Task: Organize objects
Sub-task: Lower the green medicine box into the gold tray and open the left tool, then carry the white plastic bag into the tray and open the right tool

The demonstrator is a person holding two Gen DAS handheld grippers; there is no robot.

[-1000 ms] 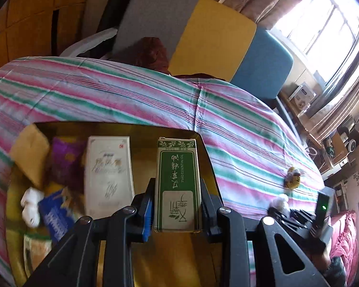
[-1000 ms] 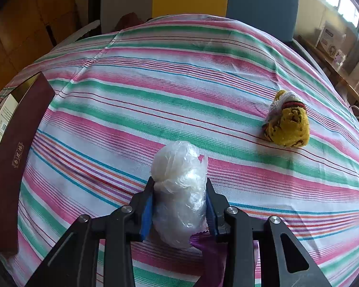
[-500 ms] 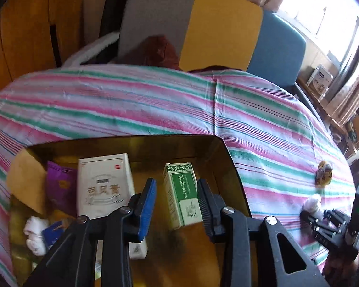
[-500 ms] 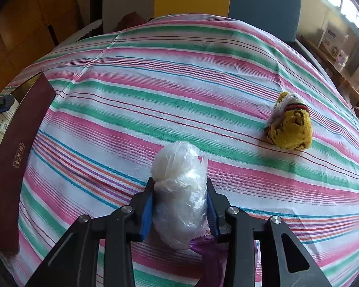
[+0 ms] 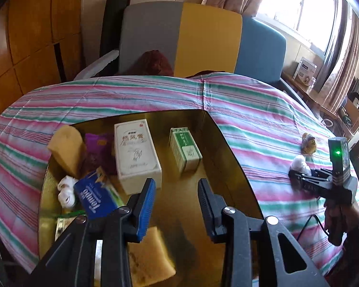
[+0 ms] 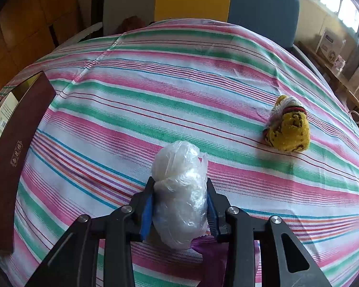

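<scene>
My left gripper is open and empty, raised above the gold-lined box. The green carton lies in the box beyond the fingertips, beside a white carton. My right gripper is shut on a white plastic-wrapped bundle just above the striped cloth. A yellow sock ball lies on the cloth to the right; it also shows in the left wrist view.
The box also holds a blue tissue pack, a purple packet, yellow sponges and a small white bundle. The box's maroon wall stands at the left. A colour-block chair is behind the table.
My left gripper opened, let go of the green carton into the box, and drew back and up. My right gripper stayed put, still shut on the white bundle.
</scene>
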